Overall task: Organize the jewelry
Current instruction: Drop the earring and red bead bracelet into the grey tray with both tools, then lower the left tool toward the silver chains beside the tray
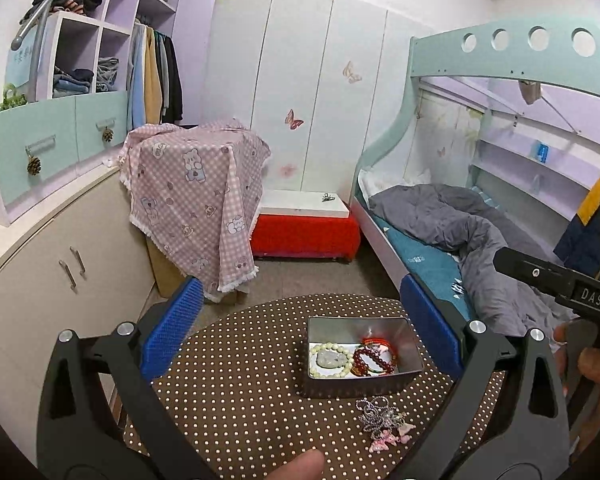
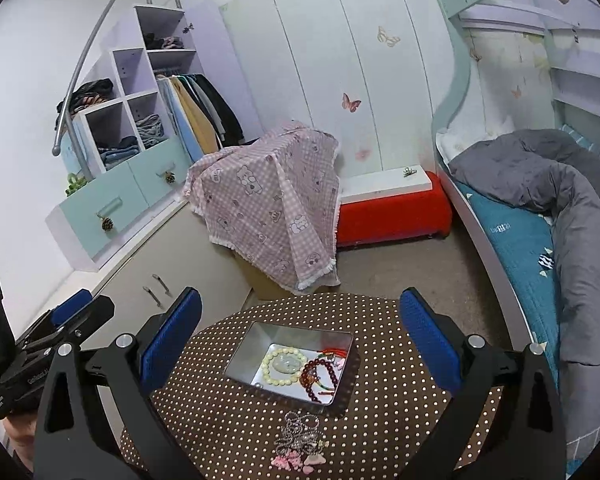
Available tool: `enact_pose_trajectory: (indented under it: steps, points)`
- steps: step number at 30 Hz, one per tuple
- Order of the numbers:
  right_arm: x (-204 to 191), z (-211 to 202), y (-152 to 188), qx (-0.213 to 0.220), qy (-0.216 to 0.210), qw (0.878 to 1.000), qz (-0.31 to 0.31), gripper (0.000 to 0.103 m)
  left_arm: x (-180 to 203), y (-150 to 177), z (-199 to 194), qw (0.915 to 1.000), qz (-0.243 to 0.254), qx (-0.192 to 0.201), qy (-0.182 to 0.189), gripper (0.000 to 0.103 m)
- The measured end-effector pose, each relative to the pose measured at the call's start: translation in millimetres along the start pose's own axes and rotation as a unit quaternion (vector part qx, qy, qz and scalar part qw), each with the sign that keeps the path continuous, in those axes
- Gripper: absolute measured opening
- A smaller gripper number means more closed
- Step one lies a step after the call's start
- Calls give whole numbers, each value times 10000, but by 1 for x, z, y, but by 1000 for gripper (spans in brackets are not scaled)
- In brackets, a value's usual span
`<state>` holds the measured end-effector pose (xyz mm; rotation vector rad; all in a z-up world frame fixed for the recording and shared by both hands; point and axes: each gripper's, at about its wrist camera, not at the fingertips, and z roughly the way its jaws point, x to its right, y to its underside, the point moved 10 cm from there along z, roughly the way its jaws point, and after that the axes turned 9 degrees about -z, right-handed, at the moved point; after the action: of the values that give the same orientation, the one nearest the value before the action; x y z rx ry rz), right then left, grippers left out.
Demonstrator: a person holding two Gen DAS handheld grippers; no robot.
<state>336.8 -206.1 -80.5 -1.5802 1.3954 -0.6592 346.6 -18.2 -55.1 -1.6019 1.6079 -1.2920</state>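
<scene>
Jewelry mostly lies in the open rectangular metal tin on the brown dotted table; a silvery chain piece with pink charms sits just near of it. Both the left gripper and right gripper gape wide, empty. Loose chain could slip or snag while lifted.

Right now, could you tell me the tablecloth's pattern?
Brown with small cream polka dots; the tablecloth shows best in the right wrist view.

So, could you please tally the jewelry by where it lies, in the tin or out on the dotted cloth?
In the tin: 3 clear pieces, a pale bead bracelet, a dark red bead bracelet and a red cord; any others in the tangle are too small to tell.
On the cloth: 1 silver chain with pink charms.
Total: 4.
</scene>
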Motion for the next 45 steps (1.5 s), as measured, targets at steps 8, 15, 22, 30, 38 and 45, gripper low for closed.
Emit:
enact_pose_trajectory:
  steps: [8,15,22,30,38,45]
  points:
    - [-7,-20,5,101,29,9999,-101,95,-8,7,-16,10000,0,60,-70,97]
    - [-3,-25,22,7,152,9998,-146,95,-13,31,-19,9998,98,-95,-155,97]
    - [2,-25,44,-211,234,9993,-200,95,-19,59,-13,9991,175,-348,-189,97]
    - [5,-15,84,-622,253,9976,-165,95,-7,108,4,9959,343,-837,-82,97]
    - [12,-3,120,-991,190,9949,-16,95,11,158,37,9887,597,-1375,76,97]
    - [33,1,145,-1216,373,9916,248,95,30,192,74,9774,952,-1876,219,96]
